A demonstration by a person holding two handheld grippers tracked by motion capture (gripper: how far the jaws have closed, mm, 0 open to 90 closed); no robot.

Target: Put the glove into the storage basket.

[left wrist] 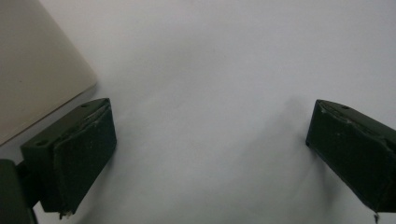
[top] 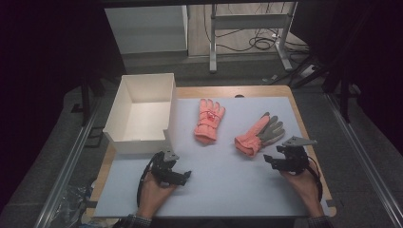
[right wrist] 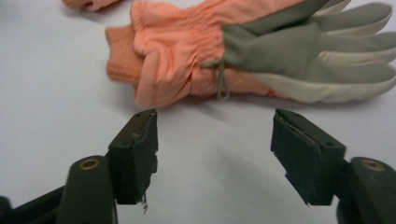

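The right gripper (right wrist: 215, 154) hangs just short of the nearer glove (right wrist: 243, 51), its jaws apart with nothing between them, bare white mat (right wrist: 56, 121) showing in the gap, so it grips nothing as yet. Straight ahead of its jaws lies the gathered orange wrist of that glove, the ribbed cuff (right wrist: 122, 60) off toward its left jaw and the grey palm with pale fingers running away past its right jaw; a small grey cord loop dangles at the wrist seam. From the high view the same gripper (top: 278, 159) sits just beside the cuff end of this glove (top: 259, 134), with the second glove (top: 209, 119) farther out beyond it and the white box (top: 142, 111) farther still, across the mat. The step in hand looks like a pick-up of the nearer glove, probably for the box. To do it well, I judge the jaws should come in low over the bunched wrist fabric, where the cloth is thickest and folds easily, rather than over the flat fingers, which may slip out. Keeping one pad under the edge and the other on top should give a firm pinch; catching only the cord would risk a dangling, swinging load. The left gripper (left wrist: 210, 154) rests open over bare mat, the box corner (left wrist: 42, 79) just beside its left jaw, well placed to steady the box.
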